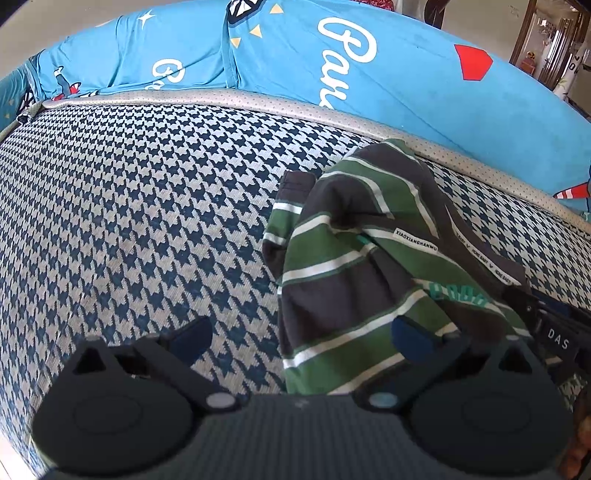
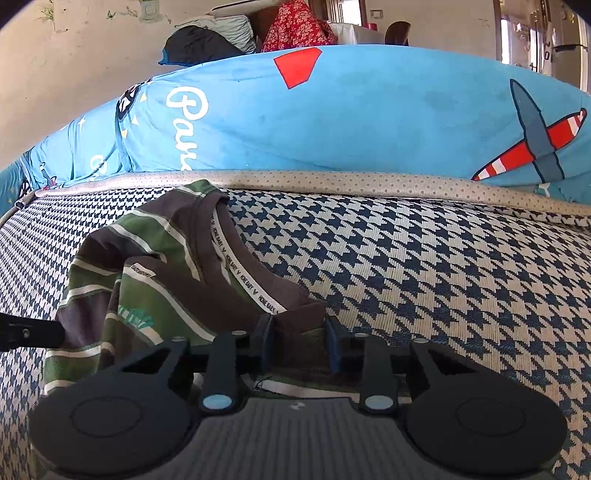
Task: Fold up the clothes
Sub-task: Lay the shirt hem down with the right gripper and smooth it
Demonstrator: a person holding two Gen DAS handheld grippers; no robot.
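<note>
- Right now a small striped shirt (image 1: 354, 266) in green, dark grey and white lies crumpled on the blue-and-white houndstooth cover (image 1: 147, 206), toward the right side in the left wrist view.
- Its neckline, lined with a white printed tape, faces the right gripper (image 2: 300, 341); a small white woven label sits near the middle of the heap.
- That right gripper has its jaws drawn in narrow, with the dark collar edge of the shirt lying between the two blue pads (image 2: 334, 343); whether the pads actually press the cloth I cannot tell from this angle.
- No earlier picture is given, so only the present narrow stance is stated.
- Meanwhile the left gripper (image 1: 301, 334) stands spread wide, one fingertip over bare houndstooth cover and the other over the shirt's lower stripes; nothing is pinched between them.
- Behind the cover runs a grey dotted border (image 2: 332, 181), and beyond it a bright blue quilt (image 2: 369, 118) printed with white script, a red shape and a red-and-white striped aeroplane.
- Farther back, by the wall, a red floral cloth (image 2: 295, 26) and a dark bundle (image 2: 199, 44) show.
</note>
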